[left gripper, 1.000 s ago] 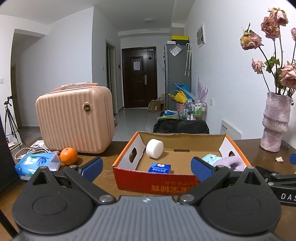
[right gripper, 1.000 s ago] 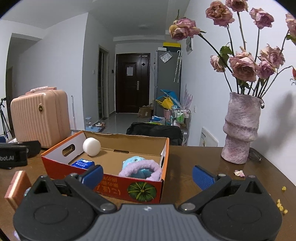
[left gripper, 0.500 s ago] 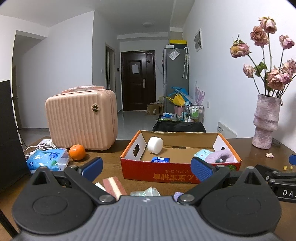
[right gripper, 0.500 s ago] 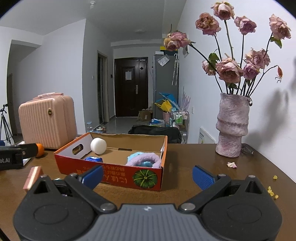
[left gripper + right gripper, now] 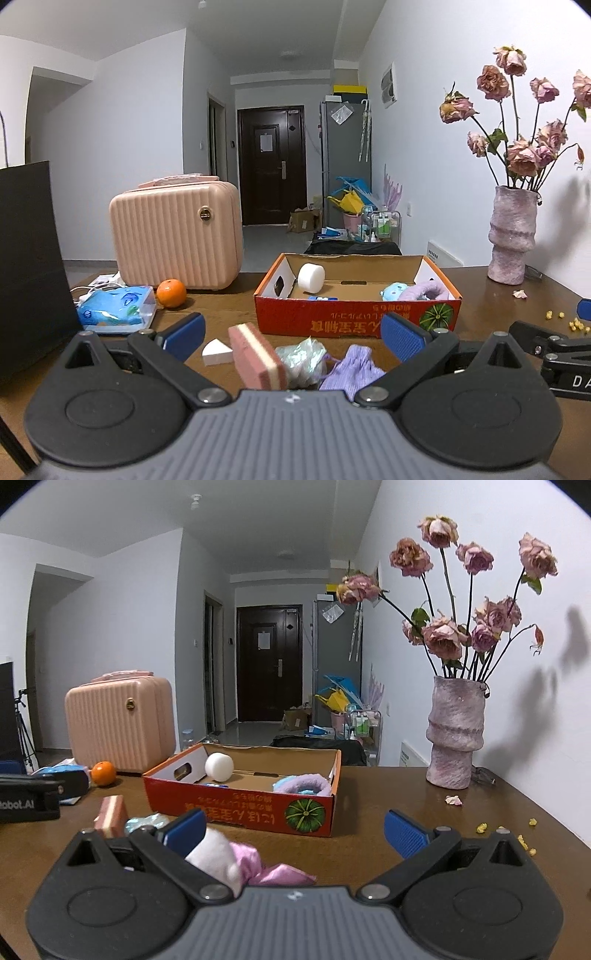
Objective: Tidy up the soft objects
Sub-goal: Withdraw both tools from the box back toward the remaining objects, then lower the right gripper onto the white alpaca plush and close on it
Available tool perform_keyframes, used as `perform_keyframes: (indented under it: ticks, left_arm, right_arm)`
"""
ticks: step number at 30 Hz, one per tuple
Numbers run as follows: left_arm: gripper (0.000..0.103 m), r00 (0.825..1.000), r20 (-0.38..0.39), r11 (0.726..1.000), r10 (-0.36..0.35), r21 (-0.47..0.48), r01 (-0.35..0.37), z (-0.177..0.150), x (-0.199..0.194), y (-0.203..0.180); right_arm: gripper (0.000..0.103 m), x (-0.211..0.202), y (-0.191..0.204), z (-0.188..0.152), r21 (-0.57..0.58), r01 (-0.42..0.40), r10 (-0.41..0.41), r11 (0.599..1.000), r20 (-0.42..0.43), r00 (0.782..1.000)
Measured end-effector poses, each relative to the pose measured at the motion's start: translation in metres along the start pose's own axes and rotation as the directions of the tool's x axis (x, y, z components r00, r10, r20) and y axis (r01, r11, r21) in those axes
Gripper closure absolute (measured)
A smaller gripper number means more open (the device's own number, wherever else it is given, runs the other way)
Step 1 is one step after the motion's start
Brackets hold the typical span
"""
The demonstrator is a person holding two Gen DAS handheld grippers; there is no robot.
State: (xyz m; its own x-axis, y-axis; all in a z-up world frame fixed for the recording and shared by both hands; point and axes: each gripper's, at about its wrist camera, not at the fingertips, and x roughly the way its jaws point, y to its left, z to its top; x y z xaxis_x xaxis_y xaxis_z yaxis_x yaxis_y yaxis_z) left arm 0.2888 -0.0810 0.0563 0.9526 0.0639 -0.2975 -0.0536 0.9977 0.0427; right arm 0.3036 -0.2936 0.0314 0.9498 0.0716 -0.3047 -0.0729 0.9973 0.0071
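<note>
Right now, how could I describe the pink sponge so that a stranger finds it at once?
Find the red cardboard box on the brown table. Just in front of its left corner a thick block stands on edge: the pink sponge. Unlike the white wedge and crinkly bag beside it, it has one cream stripe.

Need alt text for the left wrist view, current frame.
The open left gripper hangs over a pink sponge, a white wedge, a crumpled iridescent bag and a purple pouch on a brown table. Behind them sits a red cardboard box already holding soft items.
</note>
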Motion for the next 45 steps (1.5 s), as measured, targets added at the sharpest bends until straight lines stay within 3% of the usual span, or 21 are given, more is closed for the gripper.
perform_keyframes:
  ticks: [11,20,45]
  left_arm:
    - [0.0,1.0,-0.015,1.0,0.003,0.005,-0.003,-0.024,-0.042,0.023]
    - [0.0,0.999,-0.034,1.0,0.005,0.008,-0.005,-0.038,-0.057,0.037]
    - [0.0,0.995,-0.104,1.0,-0.004,0.019,0.006,-0.05,-0.018,0.037]
  right_arm:
    - [0.0,-0.047,0.022,-0.023,-0.034,-0.029,0.029,0.999,-0.006,1.0]
    - [0.0,-0.058,0.036,-0.04,-0.055,-0.047,0.044,0.997,-0.05,0.998]
    - [0.0,-0.018,0.043,-0.05,-0.067,-0.063,0.054,0.996,-0.12,0.991]
